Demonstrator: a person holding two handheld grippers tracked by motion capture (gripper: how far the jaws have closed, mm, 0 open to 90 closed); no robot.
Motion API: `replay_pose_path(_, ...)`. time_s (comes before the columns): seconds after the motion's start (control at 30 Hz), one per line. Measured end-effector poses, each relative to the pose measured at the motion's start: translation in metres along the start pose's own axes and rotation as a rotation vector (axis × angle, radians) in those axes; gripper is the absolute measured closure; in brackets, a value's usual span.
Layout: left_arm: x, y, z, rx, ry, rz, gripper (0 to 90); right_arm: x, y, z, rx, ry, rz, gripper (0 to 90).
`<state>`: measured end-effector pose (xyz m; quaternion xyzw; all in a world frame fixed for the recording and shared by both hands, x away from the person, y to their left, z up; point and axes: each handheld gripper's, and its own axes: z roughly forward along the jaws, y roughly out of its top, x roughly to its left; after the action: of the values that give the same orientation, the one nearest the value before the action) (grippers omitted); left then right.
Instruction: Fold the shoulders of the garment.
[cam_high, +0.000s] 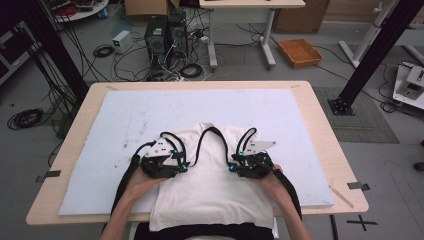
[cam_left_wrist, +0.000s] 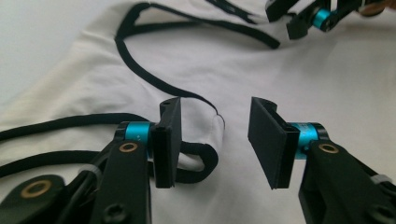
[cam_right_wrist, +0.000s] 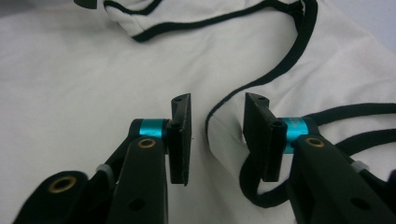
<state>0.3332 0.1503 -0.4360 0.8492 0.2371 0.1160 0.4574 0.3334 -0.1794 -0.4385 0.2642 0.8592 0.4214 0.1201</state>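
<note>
While both hands rest on the white black-trimmed cloth garment (cam_high: 210, 185) spread on the pale blue mat (cam_high: 100, 150), the left gripper (cam_left_wrist: 215, 140) and right gripper (cam_right_wrist: 217, 133) stand spread, trim between their jaws; its near hem is cut off.

A pale wooden worktop (cam_high: 320, 125) carries a white mat (cam_high: 150, 120) that covers most of its surface, leaving a bare wood border on all sides. On the mat lies a white garment (cam_high: 210, 195) with black trim, spread flat near the front edge and hanging slightly over it. The mat shows faint scuffs.
</note>
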Motion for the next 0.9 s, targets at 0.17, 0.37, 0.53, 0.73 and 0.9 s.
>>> replay_pose_path(0.17, 0.004, -0.004, 0.009, 0.06, 0.004, -0.017, 77.4, -0.001, -0.004, -0.001, 0.017, -0.04, -0.02, 81.8)
replay_pose_path(0.37, 0.001, -0.012, -0.005, 0.028, -0.011, -0.045, 86.2, -0.003, -0.013, -0.014, -0.013, -0.069, -0.011, 87.5)
replay_pose_path(0.53, -0.007, -0.019, -0.018, 0.008, -0.06, -0.05, 86.2, 0.0, -0.021, -0.025, -0.027, -0.051, -0.007, 87.6)
replay_pose_path(0.73, -0.021, -0.027, -0.025, 0.01, -0.112, -0.04, 86.1, 0.014, -0.032, -0.031, -0.005, 0.006, -0.016, 87.6)
replay_pose_path(0.9, -0.026, -0.033, -0.022, 0.036, -0.122, -0.039, 86.0, 0.022, -0.039, -0.032, 0.017, 0.027, -0.027, 87.4)
